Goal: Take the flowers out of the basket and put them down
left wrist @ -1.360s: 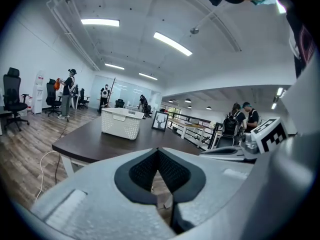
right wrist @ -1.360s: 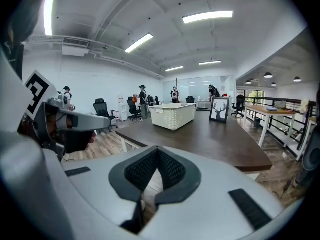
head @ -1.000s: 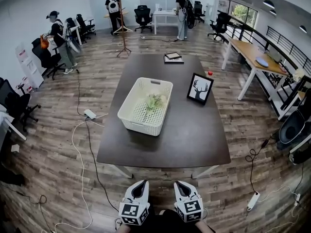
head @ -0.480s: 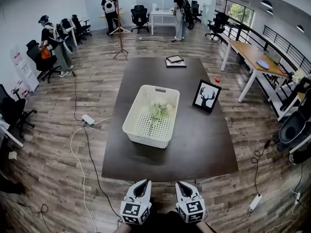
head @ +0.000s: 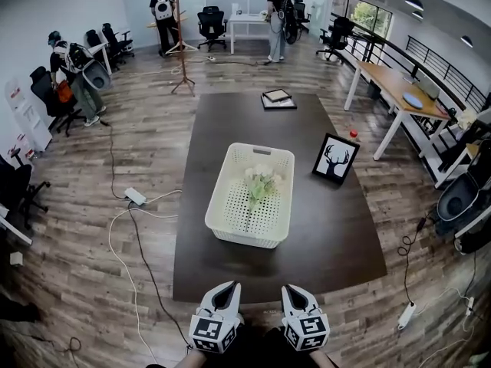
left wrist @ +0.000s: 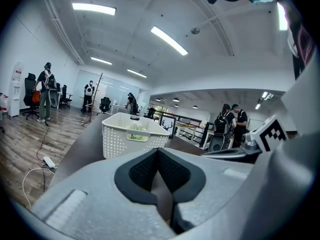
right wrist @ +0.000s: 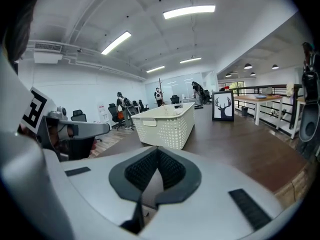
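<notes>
One bunch of white flowers [head: 259, 182] lies inside the single white basket [head: 245, 237], mid worktop [head: 326, 240]. One framed deer picture [head: 335, 159] stands right of it. Left hand-held gripper [head: 228, 287] and right hand-held gripper [head: 292, 290] at the near edge: both clenched, empty.

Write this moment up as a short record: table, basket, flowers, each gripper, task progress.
table: dark, rectangular; holds the basket, a framed deer picture and a flat dark item at the far end
basket: white, perforated, near the table's middle
flowers: pale bunch lying inside the basket
left gripper: shut, empty, at the table's near edge, apart from the basket
right gripper: shut, empty, beside the left gripper
task: flowers not yet taken out
</notes>
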`<state>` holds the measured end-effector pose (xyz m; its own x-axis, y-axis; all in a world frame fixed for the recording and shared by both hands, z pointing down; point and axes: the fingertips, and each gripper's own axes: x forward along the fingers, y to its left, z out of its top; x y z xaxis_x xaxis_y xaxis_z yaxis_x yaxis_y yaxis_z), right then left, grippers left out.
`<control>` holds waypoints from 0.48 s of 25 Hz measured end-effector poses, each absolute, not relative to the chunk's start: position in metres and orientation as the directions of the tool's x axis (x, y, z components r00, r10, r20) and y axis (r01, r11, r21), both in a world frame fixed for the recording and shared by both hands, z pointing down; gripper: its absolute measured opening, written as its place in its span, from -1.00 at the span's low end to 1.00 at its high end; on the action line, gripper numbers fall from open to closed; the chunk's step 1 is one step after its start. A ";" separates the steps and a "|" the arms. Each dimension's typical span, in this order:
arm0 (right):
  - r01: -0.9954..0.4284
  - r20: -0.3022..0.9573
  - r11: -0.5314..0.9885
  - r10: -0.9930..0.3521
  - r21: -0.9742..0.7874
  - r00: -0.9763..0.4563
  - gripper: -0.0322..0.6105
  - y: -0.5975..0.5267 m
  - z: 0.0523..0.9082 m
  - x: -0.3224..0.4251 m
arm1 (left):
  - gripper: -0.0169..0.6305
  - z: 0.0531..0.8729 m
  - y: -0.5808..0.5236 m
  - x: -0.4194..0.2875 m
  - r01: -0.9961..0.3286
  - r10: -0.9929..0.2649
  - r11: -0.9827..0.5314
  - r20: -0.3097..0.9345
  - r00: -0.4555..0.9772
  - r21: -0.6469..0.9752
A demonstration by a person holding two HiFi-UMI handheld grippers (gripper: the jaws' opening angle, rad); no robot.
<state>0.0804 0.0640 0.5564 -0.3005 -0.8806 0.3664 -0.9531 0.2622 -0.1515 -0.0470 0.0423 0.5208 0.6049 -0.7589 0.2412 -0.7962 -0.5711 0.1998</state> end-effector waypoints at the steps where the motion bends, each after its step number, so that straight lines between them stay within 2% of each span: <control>1: -0.956 0.359 0.250 -0.887 -0.154 -0.290 -0.88 0.059 0.555 0.078 | -0.92 0.520 0.037 -0.050 -0.793 -0.756 -0.576 0.239 0.609 0.198; 12: -0.960 0.307 0.200 -0.917 -0.196 -0.254 -0.87 0.024 0.540 0.065 | -0.92 0.511 -0.005 -0.076 -0.787 -0.757 -0.584 0.216 0.617 0.199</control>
<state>0.0653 0.0241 0.5397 -0.2536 -0.9172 0.3072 -0.9601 0.1999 -0.1957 -0.0760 -0.0048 0.5111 0.6168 -0.7570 0.2156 -0.7867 -0.5844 0.1988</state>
